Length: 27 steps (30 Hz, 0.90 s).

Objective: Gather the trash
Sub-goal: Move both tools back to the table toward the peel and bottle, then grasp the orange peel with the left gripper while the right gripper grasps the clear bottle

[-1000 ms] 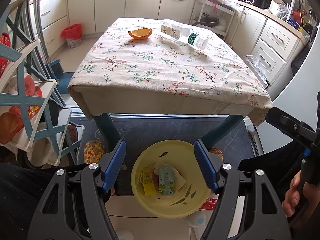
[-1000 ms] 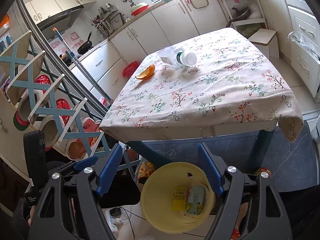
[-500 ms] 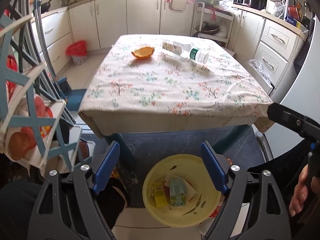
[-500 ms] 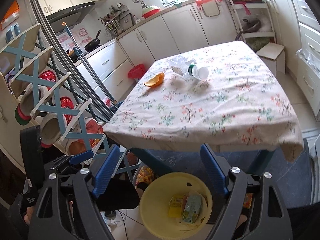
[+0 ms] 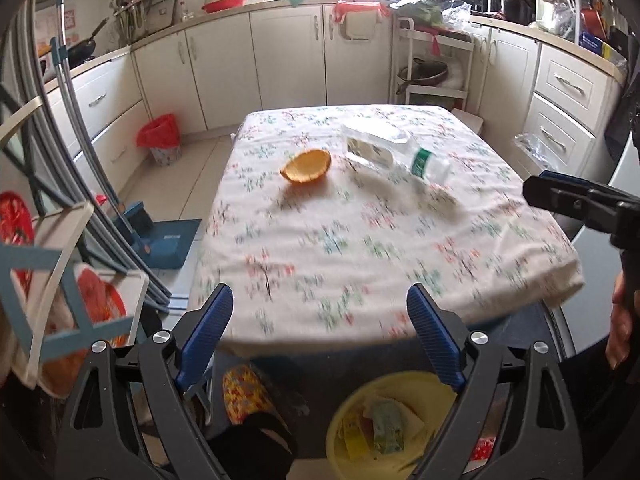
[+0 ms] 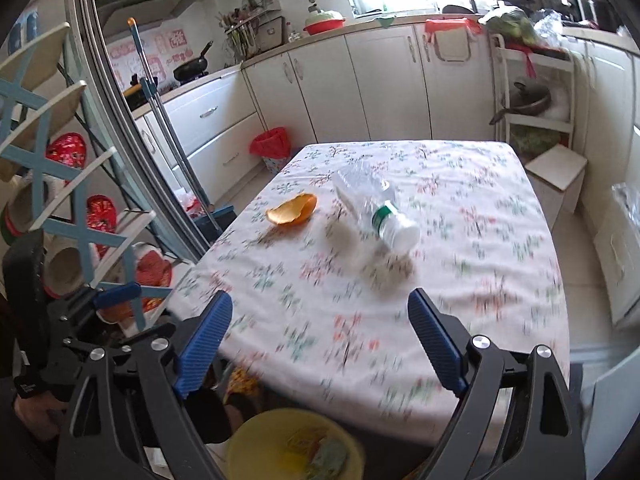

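Observation:
An orange peel (image 5: 306,166) (image 6: 292,210) and a clear plastic bottle (image 5: 394,152) (image 6: 374,208) on its side lie on the far half of the flowered tablecloth (image 5: 360,232) (image 6: 400,288). On the floor before the table stands a yellow basin (image 5: 340,420) (image 6: 248,440) holding cartons and paper scraps. My left gripper (image 5: 320,312) hovers over the table's near edge, jaws opening, nothing between them. My right gripper (image 6: 320,312) does the same, jaws opening and empty; it also shows at the right of the left wrist view as a black finger (image 5: 560,196).
A shoe rack (image 6: 60,208) with red slippers stands at the left. A red-lined bin (image 5: 160,140) sits by the cabinets. A broom and dustpan (image 5: 164,236) lean left of the table. White cabinets (image 6: 380,80) and a small shelf cart (image 5: 432,64) line the far wall.
Both grippers have risen and tilted up from the yellow basin toward the table top, and their jaws have widened. The basin has slid to the bottom edge of both views.

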{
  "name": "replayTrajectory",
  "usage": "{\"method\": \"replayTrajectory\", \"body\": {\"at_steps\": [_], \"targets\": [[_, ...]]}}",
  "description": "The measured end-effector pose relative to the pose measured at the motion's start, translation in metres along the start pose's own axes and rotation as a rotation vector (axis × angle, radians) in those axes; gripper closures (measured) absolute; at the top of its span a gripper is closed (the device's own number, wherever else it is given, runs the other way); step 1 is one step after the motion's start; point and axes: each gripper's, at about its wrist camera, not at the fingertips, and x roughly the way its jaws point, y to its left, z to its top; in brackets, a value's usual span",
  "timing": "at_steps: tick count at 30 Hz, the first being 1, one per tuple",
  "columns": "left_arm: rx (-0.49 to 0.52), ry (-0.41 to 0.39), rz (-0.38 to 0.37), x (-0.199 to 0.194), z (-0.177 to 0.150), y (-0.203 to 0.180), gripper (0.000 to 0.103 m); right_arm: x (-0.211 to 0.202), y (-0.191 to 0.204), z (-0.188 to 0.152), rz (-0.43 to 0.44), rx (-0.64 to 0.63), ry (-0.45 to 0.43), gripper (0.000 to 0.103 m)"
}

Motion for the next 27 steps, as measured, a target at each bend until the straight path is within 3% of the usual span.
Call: {"method": "replayTrajectory", "body": {"at_steps": [17, 27], "targets": [[-0.013, 0.072, 0.012, 0.124, 0.09, 0.023, 0.018, 0.125, -0.029, 0.064, -0.06, -0.068, 0.114, 0.016], [0.021, 0.128, -0.048, 0.187, 0.121, 0.021, 0.018, 0.166, -0.043, 0.077, -0.068, -0.083, 0.184, 0.016]]}}
